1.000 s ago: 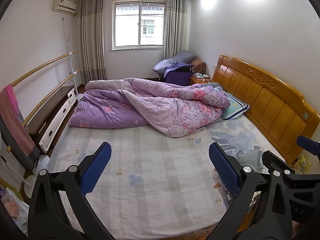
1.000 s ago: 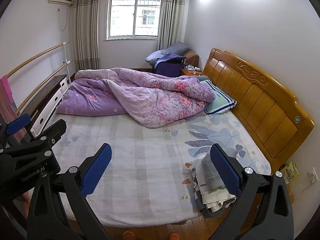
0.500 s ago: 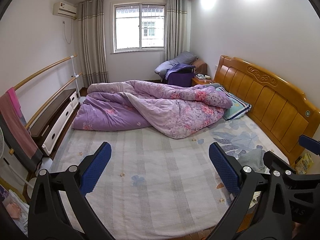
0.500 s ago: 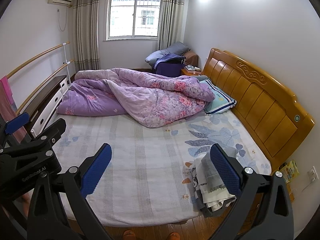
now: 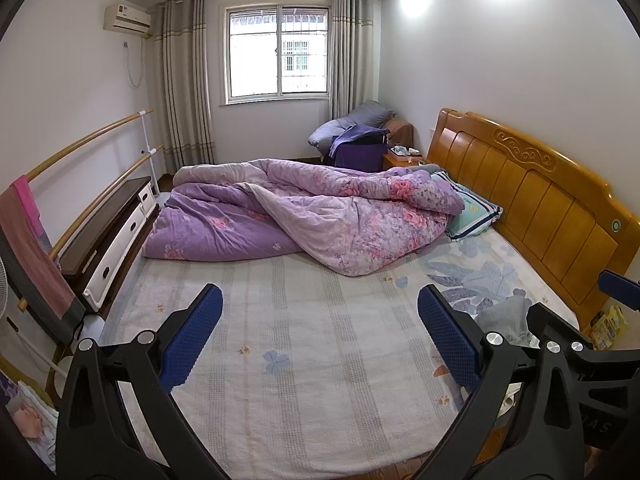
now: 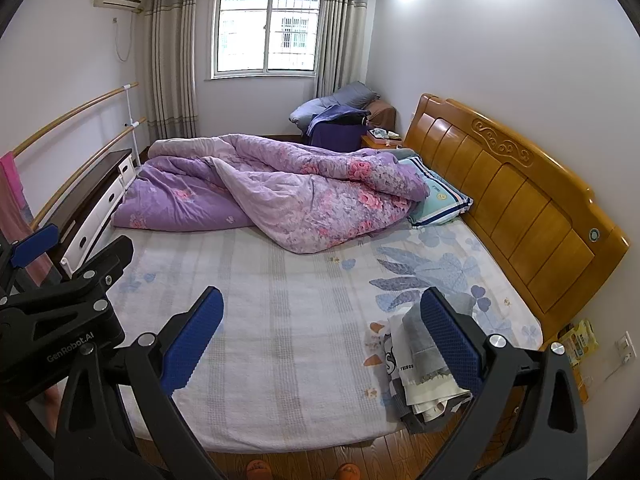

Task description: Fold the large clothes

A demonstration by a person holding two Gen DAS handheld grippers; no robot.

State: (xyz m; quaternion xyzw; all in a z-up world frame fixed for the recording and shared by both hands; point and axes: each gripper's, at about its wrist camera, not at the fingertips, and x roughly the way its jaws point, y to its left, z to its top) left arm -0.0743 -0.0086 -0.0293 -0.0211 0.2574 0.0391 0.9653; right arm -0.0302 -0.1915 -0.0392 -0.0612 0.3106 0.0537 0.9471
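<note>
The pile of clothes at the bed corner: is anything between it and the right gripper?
Nothing visible. The right gripper is open above the bed, and the pile of clothes lies uncovered beside its right finger. The purple quilt lies farther back.

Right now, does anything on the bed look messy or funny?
Yes. The purple flowered quilt lies bunched in a crumpled heap across the far half of the bed, partly over the striped blue pillow. A small pile of grey and white clothes sits at the near corner, close to the mattress edge.
</note>
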